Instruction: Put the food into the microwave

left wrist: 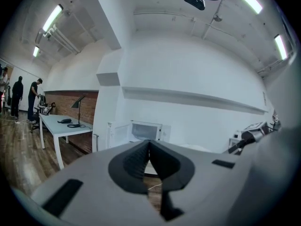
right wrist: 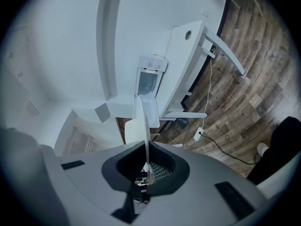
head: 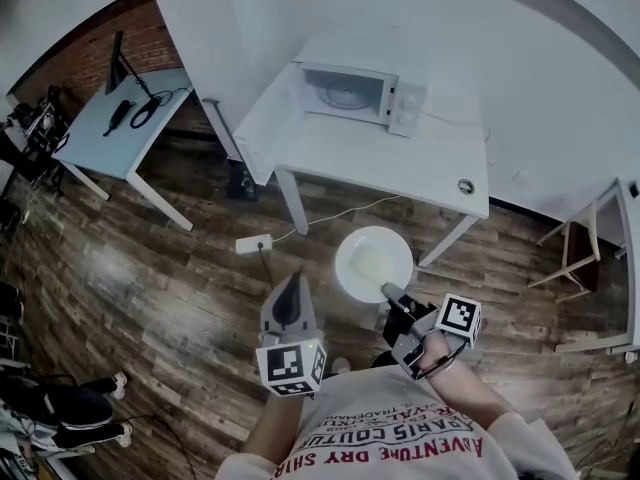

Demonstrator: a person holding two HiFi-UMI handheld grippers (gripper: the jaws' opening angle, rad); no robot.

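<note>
The plate (head: 373,263) carries a pale portion of food (head: 368,266) and hangs over the wood floor (head: 180,298), on the near side of the white table (head: 400,163). My right gripper (head: 392,293) is clamped on the plate's near rim. In the right gripper view the plate (right wrist: 141,124) shows edge-on, pinched between the jaws of that gripper (right wrist: 146,166).

My left gripper (head: 291,288) hangs just left of the plate, apart from it. In the left gripper view its jaws (left wrist: 149,144) meet with nothing between them.

The microwave (head: 360,95) stands at the far side of the table, and its door (right wrist: 151,111) is swung open. A small round object (head: 466,185) lies near the table's right edge. A power strip (head: 252,243) lies on the floor to the left, and a second table (head: 120,138) stands at far left.
</note>
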